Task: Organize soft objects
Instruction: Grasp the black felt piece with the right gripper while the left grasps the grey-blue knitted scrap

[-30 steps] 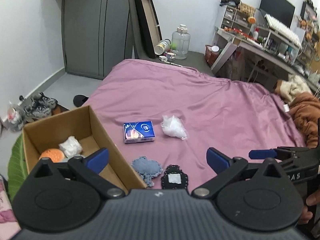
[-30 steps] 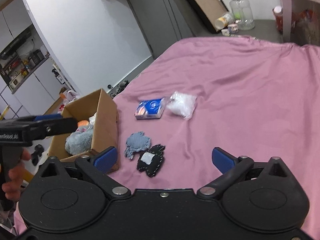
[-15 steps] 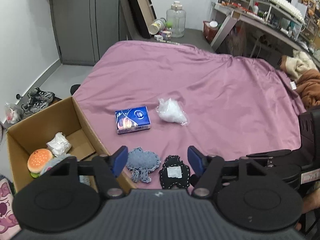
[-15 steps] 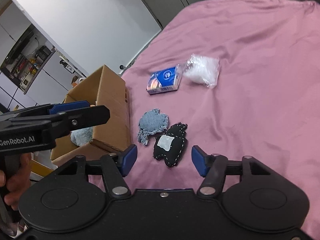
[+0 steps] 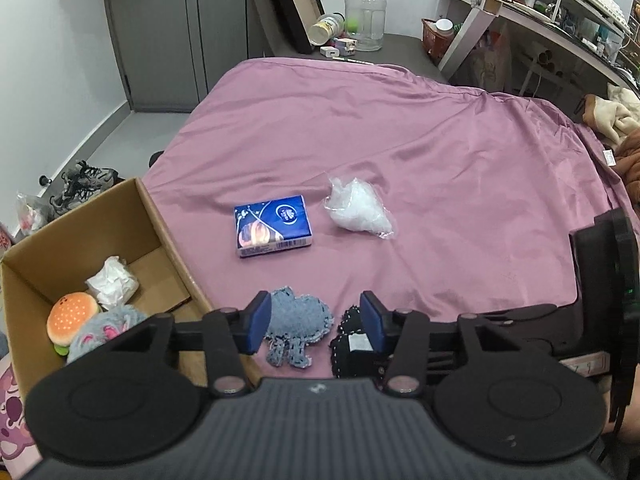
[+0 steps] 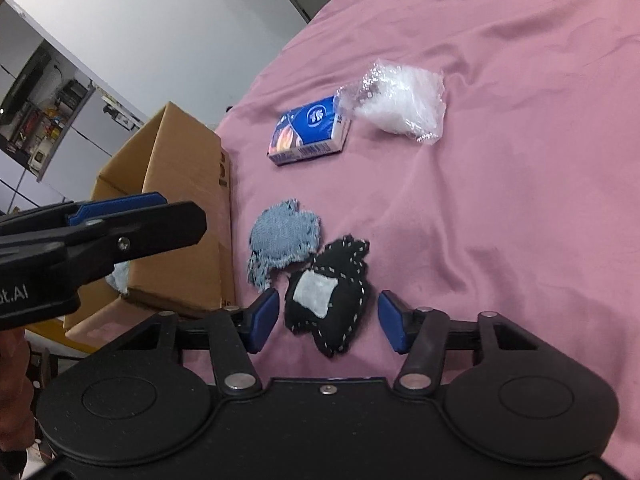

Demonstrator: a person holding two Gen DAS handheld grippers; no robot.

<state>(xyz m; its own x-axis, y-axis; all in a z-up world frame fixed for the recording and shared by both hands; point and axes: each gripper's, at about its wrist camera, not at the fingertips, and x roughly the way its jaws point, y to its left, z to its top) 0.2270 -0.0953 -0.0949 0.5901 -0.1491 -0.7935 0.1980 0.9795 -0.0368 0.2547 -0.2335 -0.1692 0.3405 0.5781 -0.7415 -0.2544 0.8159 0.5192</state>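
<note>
On the purple bedsheet lie a blue denim patch, a black stitched cushion, a blue tissue pack and a clear bag of white stuffing. My left gripper is open, its fingers either side of the denim patch, above it. My right gripper is open, its fingers either side of the black cushion, not touching. The denim patch, tissue pack and stuffing bag also show in the right wrist view.
A cardboard box stands at the bed's left edge, holding a burger toy, a grey plush and a white wad. Shoes lie on the floor. A desk stands at back right.
Both grippers have come down and forward over the near items and their fingers have narrowed, staying open. The left now frames the denim patch, the right the black cushion.
</note>
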